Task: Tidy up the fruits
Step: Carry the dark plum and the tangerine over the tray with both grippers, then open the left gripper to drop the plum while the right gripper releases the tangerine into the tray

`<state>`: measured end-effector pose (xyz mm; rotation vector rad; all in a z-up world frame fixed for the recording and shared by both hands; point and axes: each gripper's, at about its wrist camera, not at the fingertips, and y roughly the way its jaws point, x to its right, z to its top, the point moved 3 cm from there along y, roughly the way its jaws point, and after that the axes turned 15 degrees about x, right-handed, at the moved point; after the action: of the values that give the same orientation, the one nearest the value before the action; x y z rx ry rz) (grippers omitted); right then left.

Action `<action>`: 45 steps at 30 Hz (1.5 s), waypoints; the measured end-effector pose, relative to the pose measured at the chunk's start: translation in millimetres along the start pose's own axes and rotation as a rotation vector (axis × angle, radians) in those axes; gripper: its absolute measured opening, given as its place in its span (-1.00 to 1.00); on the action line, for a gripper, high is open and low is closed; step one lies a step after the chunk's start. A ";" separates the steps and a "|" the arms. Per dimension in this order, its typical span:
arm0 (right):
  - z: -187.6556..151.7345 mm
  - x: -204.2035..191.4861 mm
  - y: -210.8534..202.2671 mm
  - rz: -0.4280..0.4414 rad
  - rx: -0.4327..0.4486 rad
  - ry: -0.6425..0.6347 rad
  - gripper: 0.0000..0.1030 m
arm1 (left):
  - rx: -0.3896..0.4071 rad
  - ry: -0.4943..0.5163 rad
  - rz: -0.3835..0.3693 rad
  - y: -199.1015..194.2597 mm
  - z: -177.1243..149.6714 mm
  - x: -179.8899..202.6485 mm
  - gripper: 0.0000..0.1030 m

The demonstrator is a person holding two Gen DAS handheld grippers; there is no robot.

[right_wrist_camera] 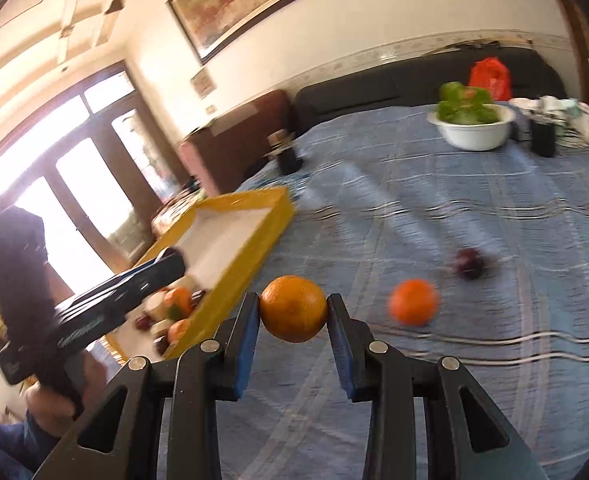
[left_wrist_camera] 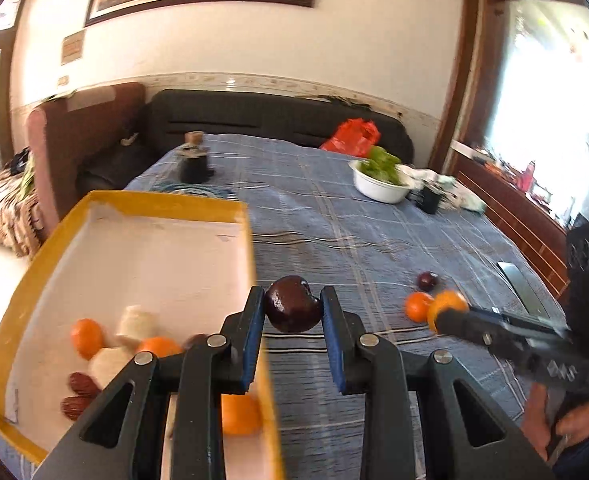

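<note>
My left gripper (left_wrist_camera: 293, 309) is shut on a dark plum (left_wrist_camera: 291, 309), held above the right edge of the yellow box (left_wrist_camera: 250, 236). The box holds oranges (left_wrist_camera: 87, 338), white fruits (left_wrist_camera: 136, 324) and reddish-brown dates (left_wrist_camera: 80, 385). My right gripper (right_wrist_camera: 293, 309) is shut on an orange (right_wrist_camera: 293, 308) above the blue cloth; it also shows in the left wrist view (left_wrist_camera: 446, 309). Another orange (right_wrist_camera: 413, 302) and a plum (right_wrist_camera: 470, 263) lie on the cloth to the right. The box (right_wrist_camera: 254, 236) is at left in the right wrist view.
A blue plaid cloth (left_wrist_camera: 374, 208) covers the table. A white bowl of greens (left_wrist_camera: 380, 184) and a black cup (left_wrist_camera: 430, 199) stand at the far right, a dark jar (left_wrist_camera: 193, 160) at the far left, a red bag (left_wrist_camera: 352, 136) behind. A sofa runs behind.
</note>
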<state>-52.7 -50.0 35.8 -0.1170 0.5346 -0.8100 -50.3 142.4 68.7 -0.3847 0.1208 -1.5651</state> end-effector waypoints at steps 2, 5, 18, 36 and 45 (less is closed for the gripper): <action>-4.9 -19.7 7.8 0.036 -0.018 -0.022 -0.26 | 0.003 -0.018 0.028 -3.2 0.7 -17.2 -0.47; -13.5 -51.4 21.0 0.091 -0.052 -0.060 -0.25 | 0.008 -0.043 0.082 -9.4 0.9 -48.2 -0.47; -58.7 -152.2 81.6 0.246 -0.199 -0.208 -0.25 | -0.058 -0.205 0.256 -23.3 -24.7 -171.7 -0.46; -90.3 -172.8 125.9 0.249 -0.289 -0.259 -0.25 | -0.082 -0.190 0.207 -10.7 -28.7 -164.3 -0.46; -89.6 -173.4 127.7 0.253 -0.294 -0.256 -0.23 | -0.081 -0.193 0.209 -9.2 -28.1 -162.2 -0.46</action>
<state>-111.2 171.4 -8.6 -0.4104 0.4126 -0.4569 -70.2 298.1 18.4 -0.5665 0.0729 -1.3128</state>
